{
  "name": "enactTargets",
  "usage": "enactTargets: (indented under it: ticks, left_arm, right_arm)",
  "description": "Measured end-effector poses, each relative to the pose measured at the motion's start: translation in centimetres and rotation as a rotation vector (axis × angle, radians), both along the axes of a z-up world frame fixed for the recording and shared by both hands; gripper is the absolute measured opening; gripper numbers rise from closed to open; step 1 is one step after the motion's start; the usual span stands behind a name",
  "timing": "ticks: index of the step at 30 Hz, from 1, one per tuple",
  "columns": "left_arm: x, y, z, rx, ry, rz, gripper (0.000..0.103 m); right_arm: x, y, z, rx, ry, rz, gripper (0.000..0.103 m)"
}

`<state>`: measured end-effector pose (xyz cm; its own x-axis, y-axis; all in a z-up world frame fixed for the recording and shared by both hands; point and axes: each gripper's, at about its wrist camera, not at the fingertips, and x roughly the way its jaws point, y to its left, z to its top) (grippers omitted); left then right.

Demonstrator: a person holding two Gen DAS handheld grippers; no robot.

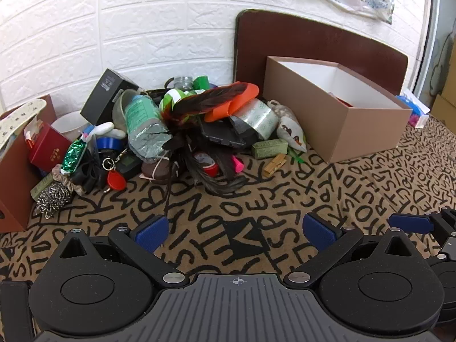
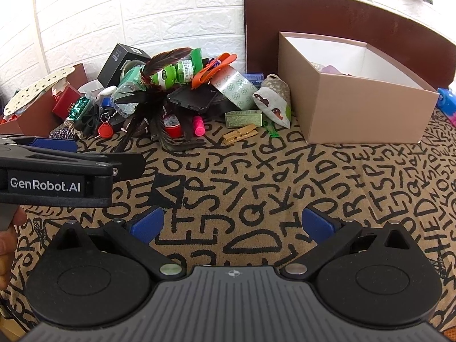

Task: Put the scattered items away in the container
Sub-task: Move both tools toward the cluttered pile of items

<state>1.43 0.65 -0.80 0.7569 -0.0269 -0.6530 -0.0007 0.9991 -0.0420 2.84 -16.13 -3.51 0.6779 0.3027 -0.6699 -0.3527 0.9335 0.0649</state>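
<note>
the brown cardboard box (image 1: 336, 119) sits open-topped at the right rear of the surface (image 1: 256, 199), against a dark brown board (image 1: 313, 42) that leans on the white brick wall (image 1: 142, 28); a few things lie in its bottom, too hidden to name. just left of it the scattered items make one heap: a patterned cloth pouch (image 1: 289, 125) touching the box's near corner, a green tin (image 1: 269, 148) and a wooden clothespin (image 1: 274, 164) in front of it, a roll of printed tape (image 1: 260, 119), an orange clip (image 1: 233, 102), dark feathers (image 1: 208, 99) draped over a clear plastic bottle (image 1: 142, 125), a pink highlighter (image 1: 237, 164), a red key fob (image 1: 116, 181), a black box (image 1: 109, 97) and a steel scourer (image 1: 52, 199) at the far left. the surface wears a tan cloth printed with black letters. the left gripper (image 1: 236, 233) and the right gripper (image 2: 232, 225) both hover over bare cloth, well apart from the heap, fingers spread wide and holding nothing.
</note>
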Motion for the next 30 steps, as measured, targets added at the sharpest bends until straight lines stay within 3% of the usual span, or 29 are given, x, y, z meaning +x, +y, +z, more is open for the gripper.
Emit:
enactTargets:
  ticks: [15, 27, 30]
  left_arm:
    - [2.5, 1.4, -1.4, -0.015, 0.047, 0.018, 0.103]
    - [5.9, 5.7, -3.2, -0.122, 0.075, 0.073, 0.103]
    - [7.0, 6.4, -3.5, -0.117, 0.068, 0.086, 0.101]
  right_arm:
    - [2.4, 1.0, -0.9, -0.002, 0.027, 0.011, 0.103]
    - [6.1, 3.3, -2.6, 0.055, 0.041, 0.093, 0.102]
    - [7.3, 4.1, -3.0, 0.074, 0.029, 0.118, 0.102]
